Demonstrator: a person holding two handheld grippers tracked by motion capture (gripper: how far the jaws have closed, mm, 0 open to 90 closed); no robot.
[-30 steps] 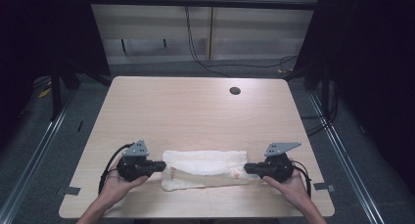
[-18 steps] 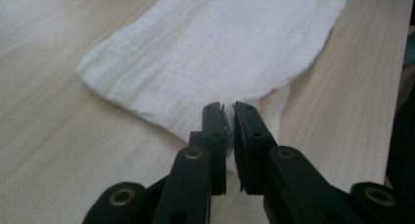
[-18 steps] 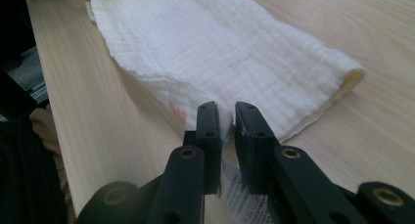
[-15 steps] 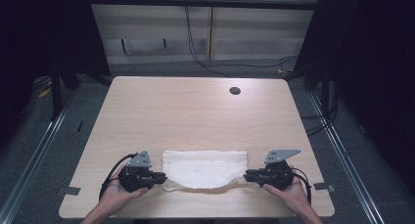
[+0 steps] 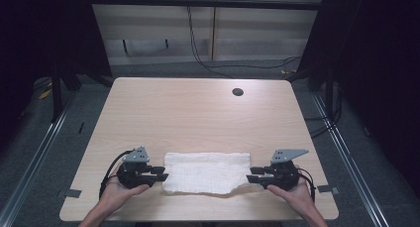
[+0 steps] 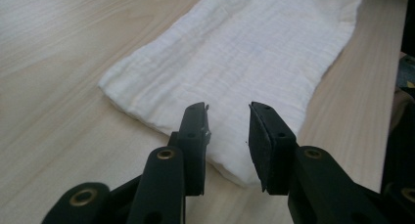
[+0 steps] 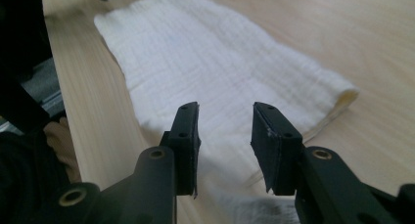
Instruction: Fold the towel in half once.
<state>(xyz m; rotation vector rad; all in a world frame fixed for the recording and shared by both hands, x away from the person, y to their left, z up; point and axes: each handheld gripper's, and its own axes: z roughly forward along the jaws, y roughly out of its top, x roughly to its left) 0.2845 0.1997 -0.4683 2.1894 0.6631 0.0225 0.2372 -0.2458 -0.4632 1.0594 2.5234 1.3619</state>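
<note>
Right tool (image 7: 222, 136) jaws just opening, above white cloth (image 7: 215, 62), wooden table (image 7: 342, 33)

Left tool (image 5: 159, 173) in left hand (image 5: 115, 193), low over surface near front edge, pointing inward toward right tool (image 5: 253, 175). Jaws parted, just been opening, nothing pinched between pads. Right tool in right hand (image 5: 293, 195), level, pointing inward; jaws likewise parted, just been opening, pads gripping nothing. Forearms enter from bottom.

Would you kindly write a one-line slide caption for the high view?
Folded white cloth lying flat near the table's front edge, with the open left gripper and right gripper at its two ends.
</note>
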